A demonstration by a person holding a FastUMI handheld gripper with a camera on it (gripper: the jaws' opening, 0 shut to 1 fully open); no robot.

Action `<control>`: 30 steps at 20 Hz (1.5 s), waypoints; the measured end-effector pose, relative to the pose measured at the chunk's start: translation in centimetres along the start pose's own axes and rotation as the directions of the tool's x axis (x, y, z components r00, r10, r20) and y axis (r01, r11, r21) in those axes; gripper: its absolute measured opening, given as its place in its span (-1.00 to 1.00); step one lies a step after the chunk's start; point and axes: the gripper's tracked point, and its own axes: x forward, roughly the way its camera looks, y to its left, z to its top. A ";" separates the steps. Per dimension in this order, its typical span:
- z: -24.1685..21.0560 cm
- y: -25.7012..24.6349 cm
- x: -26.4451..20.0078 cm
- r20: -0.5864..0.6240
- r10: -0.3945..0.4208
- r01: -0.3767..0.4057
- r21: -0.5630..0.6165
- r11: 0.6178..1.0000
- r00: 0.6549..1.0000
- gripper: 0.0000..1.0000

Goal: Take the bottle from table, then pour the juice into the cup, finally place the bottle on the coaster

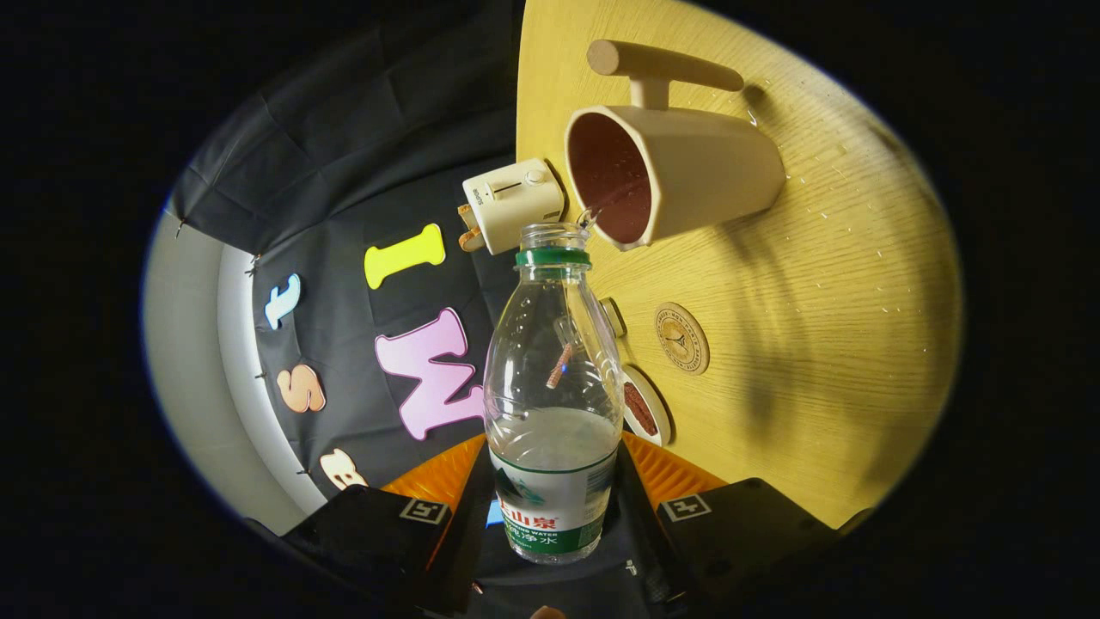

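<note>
A clear plastic bottle (pixel 553 378) with a green neck ring and no cap sits between my fingers, and my gripper (pixel 554 503) is shut on its labelled lower part. The whole view is rolled sideways, so the bottle is tipped, with water lying partway up inside it. Its open mouth is right at the rim of the beige cup (pixel 687 168), which has a dark red inside and a long handle. A thin trickle of water runs from the mouth toward the cup. Beyond the bottle, a round wooden coaster (pixel 683 338) lies on the light wooden table (pixel 816 344).
A small white toaster-like box (pixel 513 204) stands at the table edge beside the cup. Two small round dishes (pixel 644 404) lie between the bottle and the coaster. Water droplets speckle the table past the cup. The booth's black cloth wall hangs beyond the table edge.
</note>
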 end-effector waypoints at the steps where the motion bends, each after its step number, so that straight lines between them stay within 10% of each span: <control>1: 0.0 0.1 0.0 0.003 0.002 -0.002 0.006 1.000 1.000 0.49; 30: 0.5 2.9 0.6 0.072 0.030 -0.047 0.243 0.969 0.997 0.49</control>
